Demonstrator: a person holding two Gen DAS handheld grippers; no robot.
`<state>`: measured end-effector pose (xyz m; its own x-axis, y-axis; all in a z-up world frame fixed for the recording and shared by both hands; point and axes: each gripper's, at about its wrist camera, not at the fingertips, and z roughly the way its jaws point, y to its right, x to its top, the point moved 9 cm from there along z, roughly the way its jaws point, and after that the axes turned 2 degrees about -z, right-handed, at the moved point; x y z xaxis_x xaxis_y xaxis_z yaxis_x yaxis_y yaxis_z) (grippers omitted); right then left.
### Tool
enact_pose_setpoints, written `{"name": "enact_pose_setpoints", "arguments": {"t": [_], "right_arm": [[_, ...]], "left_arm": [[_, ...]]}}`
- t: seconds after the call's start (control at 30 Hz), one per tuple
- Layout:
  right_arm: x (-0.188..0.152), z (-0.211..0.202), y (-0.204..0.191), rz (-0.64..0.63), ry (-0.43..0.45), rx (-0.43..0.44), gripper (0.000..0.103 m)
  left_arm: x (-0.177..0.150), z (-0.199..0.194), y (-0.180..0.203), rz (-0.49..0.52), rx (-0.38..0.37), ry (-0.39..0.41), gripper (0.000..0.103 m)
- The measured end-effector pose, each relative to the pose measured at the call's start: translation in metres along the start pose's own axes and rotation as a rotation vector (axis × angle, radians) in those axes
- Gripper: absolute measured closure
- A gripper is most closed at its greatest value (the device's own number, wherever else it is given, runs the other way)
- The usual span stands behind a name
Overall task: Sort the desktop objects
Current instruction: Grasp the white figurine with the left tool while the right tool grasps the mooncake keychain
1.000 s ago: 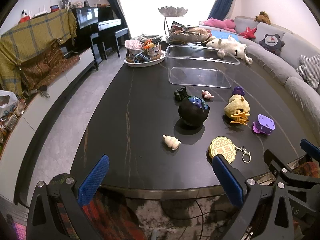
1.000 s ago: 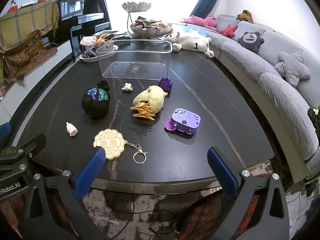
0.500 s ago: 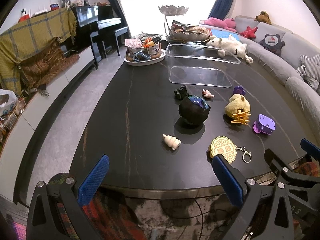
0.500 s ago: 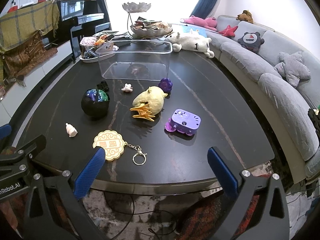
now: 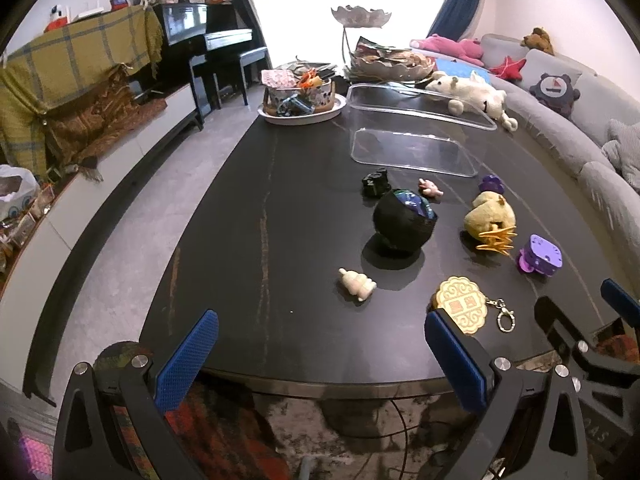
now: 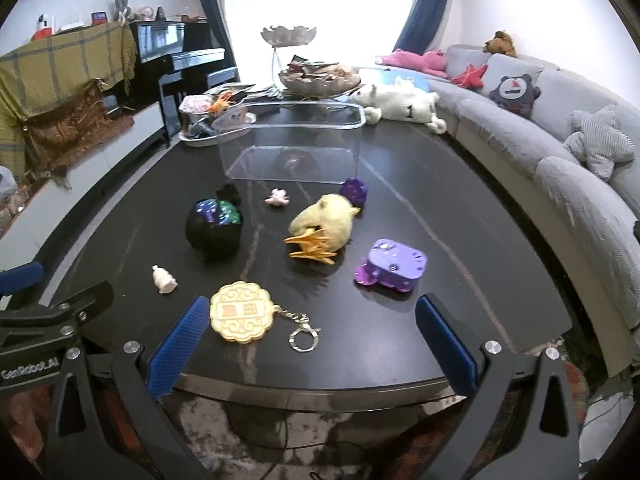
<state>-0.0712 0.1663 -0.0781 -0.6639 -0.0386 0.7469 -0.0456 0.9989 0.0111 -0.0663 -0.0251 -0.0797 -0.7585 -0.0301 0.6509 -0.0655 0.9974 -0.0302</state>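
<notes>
Both grippers sit at the near edge of the dark table (image 6: 460,184), neither touching anything. Left gripper (image 5: 320,356): blue-padded fingers spread wide apart, nothing between them. Right gripper (image 6: 308,344): fingers likewise wide apart and empty; in its view the round yellow keychain medallion (image 6: 242,311) lies on the table just ahead of the left finger, its metal ring trailing to the right. The small cream figurine (image 6: 163,279) lies to the medallion's left. Farther in, the black round pot (image 6: 214,229) stands with blue and green pieces inside; a small black object (image 6: 228,193) sits just behind it. The yellow plush toy (image 6: 326,222) lies at centre with the orange claw clip (image 6: 311,249) touching its front. The purple box toy (image 6: 392,266) rests to the right of the plush, apart from it. The tiny pink figure (image 6: 277,197) and the purple flower piece (image 6: 354,191) lie near the clear plastic bin (image 6: 292,144), which stands upright at mid-table, apparently empty. Beyond it: a tray of oddments (image 5: 302,100) and a white plush animal (image 6: 400,104).
</notes>
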Motion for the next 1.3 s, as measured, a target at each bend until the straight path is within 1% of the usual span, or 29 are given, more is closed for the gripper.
{"name": "enact_pose_setpoints", "arguments": {"t": [0.17, 0.3, 0.5, 0.63, 0.8, 1.0, 1.03, 1.1, 1.23, 1.3], "right_arm": [[-0.009, 0.014, -0.007, 0.02, -0.068, 0.055, 0.001], [-0.015, 0.021, -0.008, 0.026, -0.103, 0.074, 0.001], [-0.019, 0.027, -0.016, -0.015, -0.11, 0.09, 0.004], [-0.022, 0.035, -0.026, -0.05, -0.127, 0.103, 0.006], [-0.024, 0.043, -0.04, -0.104, -0.134, 0.12, 0.011], [-0.029, 0.057, -0.053, -0.139, -0.159, 0.143, 0.017], [-0.029, 0.059, -0.054, -0.146, -0.161, 0.139, 0.019], [-0.029, 0.062, -0.055, -0.158, -0.159, 0.128, 0.021], [-0.031, 0.066, -0.056, -0.166, -0.164, 0.122, 0.023], [-0.031, 0.068, -0.057, -0.169, -0.163, 0.123, 0.023]], "left_arm": [[-0.002, 0.009, -0.002, 0.001, 0.004, -0.019, 0.001], [-0.002, 0.012, -0.003, 0.004, 0.006, -0.022, 0.001], [-0.002, 0.02, -0.006, 0.016, 0.025, -0.026, 0.001], [0.0, 0.028, -0.005, 0.014, -0.006, -0.036, 0.001], [0.004, 0.035, 0.0, 0.05, 0.009, -0.022, 0.001], [0.005, 0.051, 0.004, 0.048, -0.015, -0.049, 0.001], [0.006, 0.054, 0.004, 0.044, -0.017, -0.05, 0.002], [0.006, 0.058, 0.004, 0.031, -0.028, -0.056, 0.004], [0.003, 0.069, 0.008, 0.013, -0.059, -0.085, 0.012], [0.002, 0.074, 0.01, 0.017, -0.058, -0.088, 0.013]]}}
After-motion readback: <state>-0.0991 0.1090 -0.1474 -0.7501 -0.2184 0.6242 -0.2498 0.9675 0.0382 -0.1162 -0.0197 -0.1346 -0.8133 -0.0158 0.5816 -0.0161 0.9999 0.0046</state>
